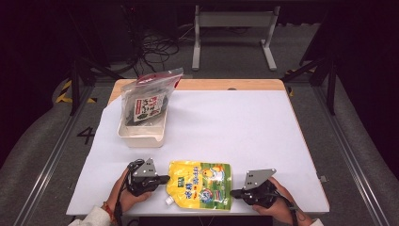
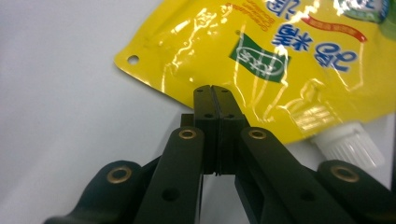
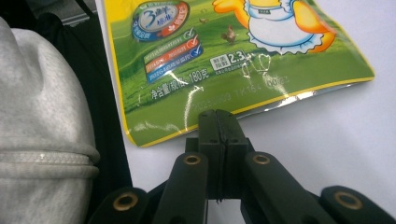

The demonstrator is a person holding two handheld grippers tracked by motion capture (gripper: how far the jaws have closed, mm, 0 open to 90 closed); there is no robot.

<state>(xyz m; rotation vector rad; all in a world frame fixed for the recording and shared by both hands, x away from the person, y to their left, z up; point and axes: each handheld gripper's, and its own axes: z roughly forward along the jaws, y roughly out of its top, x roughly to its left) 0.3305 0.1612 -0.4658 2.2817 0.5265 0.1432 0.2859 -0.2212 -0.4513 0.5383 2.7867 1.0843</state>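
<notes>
A yellow and green spouted pouch (image 1: 200, 184) lies flat near the table's front edge, its white cap (image 1: 168, 201) toward the person. My left gripper (image 1: 167, 179) is shut, with its tips at the pouch's left edge. In the left gripper view the closed tips of the left gripper (image 2: 215, 89) just overlap the yellow edge of the pouch (image 2: 261, 51), beside the cap (image 2: 348, 144). My right gripper (image 1: 233, 193) is shut too, at the pouch's right edge. In the right gripper view the tips of the right gripper (image 3: 217, 114) meet the green bottom seam of the pouch (image 3: 224, 60). Nothing is pinched between either pair of jaws.
A cream bin (image 1: 141, 134) stands at the back left of the white table (image 1: 244, 127), with a clear zip bag (image 1: 149, 96) of dark contents upright in it. The person's grey clothing (image 3: 42, 116) is close behind the table's front edge.
</notes>
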